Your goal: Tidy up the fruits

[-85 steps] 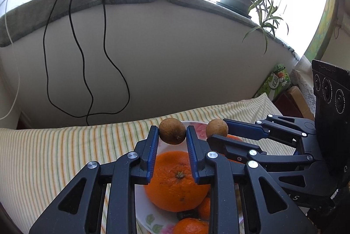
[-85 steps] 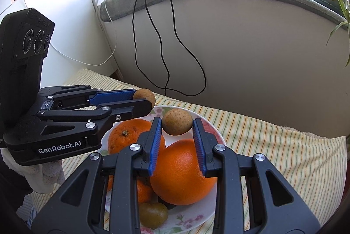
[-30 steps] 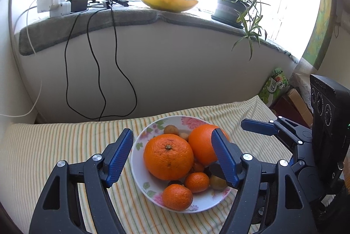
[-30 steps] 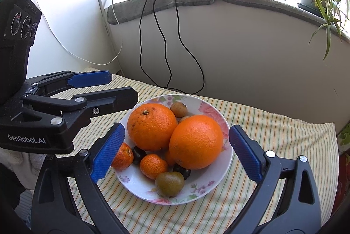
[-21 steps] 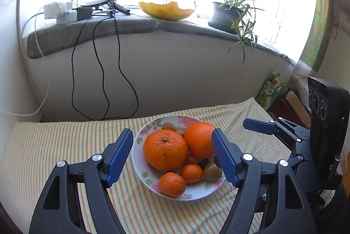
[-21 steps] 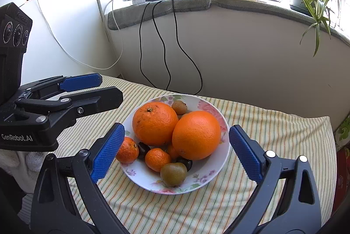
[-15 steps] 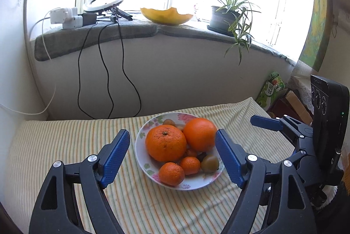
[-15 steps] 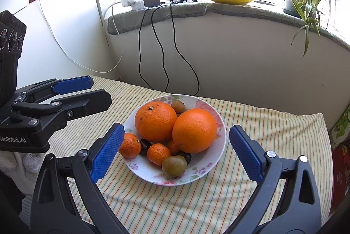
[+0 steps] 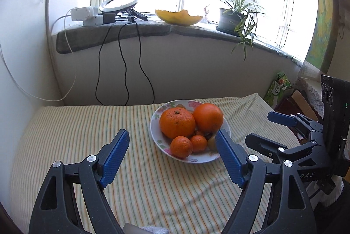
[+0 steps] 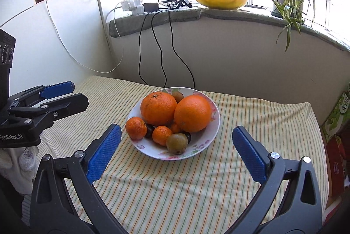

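A floral white plate [image 9: 158,139] [image 10: 211,129] sits on the striped cloth and holds two big oranges [image 9: 177,122] [image 10: 193,113], small mandarins [image 9: 181,146] [image 10: 136,127], brown kiwis [image 10: 176,143] and dark small fruits. My left gripper [image 9: 171,137] is open and empty, held back from the plate's near side. My right gripper [image 10: 176,133] is open and empty, also short of the plate. The right gripper shows at the right of the left wrist view [image 9: 282,131], and the left gripper shows at the left of the right wrist view [image 10: 65,94].
The striped cloth [image 9: 87,124] [image 10: 251,120] covers the table. Black cables [image 9: 122,72] hang down the wall behind. The sill carries a ring light [image 9: 119,2], a melon rind [image 9: 178,17] and a potted plant [image 9: 236,17]. Boxes [image 10: 336,115] stand at the right.
Both grippers let go of small brown fruits onto the plate, opened wide and pulled back and up from the plate. The plate now looks smaller and farther off.
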`<state>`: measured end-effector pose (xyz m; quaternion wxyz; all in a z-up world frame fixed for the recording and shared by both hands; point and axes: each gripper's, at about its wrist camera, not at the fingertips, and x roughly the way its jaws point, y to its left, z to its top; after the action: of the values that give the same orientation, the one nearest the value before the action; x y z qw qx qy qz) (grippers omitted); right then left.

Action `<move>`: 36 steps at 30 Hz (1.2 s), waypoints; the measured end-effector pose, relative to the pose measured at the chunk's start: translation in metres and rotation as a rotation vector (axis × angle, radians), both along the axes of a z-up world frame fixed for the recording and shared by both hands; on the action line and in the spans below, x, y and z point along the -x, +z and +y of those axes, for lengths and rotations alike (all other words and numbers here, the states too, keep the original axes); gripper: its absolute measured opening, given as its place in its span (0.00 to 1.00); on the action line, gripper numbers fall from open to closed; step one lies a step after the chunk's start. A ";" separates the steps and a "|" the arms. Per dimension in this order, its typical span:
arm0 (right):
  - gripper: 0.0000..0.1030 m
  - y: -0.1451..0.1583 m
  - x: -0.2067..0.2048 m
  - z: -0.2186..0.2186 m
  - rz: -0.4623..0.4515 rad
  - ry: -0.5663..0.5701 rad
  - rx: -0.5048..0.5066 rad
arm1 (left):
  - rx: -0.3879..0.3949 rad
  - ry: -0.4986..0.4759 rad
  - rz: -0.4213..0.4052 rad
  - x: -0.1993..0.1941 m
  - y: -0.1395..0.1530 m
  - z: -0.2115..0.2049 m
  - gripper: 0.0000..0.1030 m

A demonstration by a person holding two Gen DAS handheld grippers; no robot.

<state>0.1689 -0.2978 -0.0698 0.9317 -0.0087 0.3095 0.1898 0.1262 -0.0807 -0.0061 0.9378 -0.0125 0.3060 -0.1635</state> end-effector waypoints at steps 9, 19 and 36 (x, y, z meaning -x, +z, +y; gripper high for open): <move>1.00 -0.001 0.010 -0.005 0.005 -0.020 -0.020 | -0.003 0.010 -0.007 0.013 0.001 0.005 0.79; 1.00 0.000 0.017 -0.002 0.003 -0.020 -0.024 | 0.006 0.009 -0.007 0.016 0.001 0.007 0.79; 1.00 0.004 0.021 0.001 -0.001 -0.016 -0.028 | -0.006 0.009 -0.020 0.020 0.003 0.006 0.79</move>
<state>0.1478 -0.2967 -0.0661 0.9334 0.0066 0.3063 0.1868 0.1062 -0.0749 -0.0029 0.9416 -0.0094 0.2970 -0.1584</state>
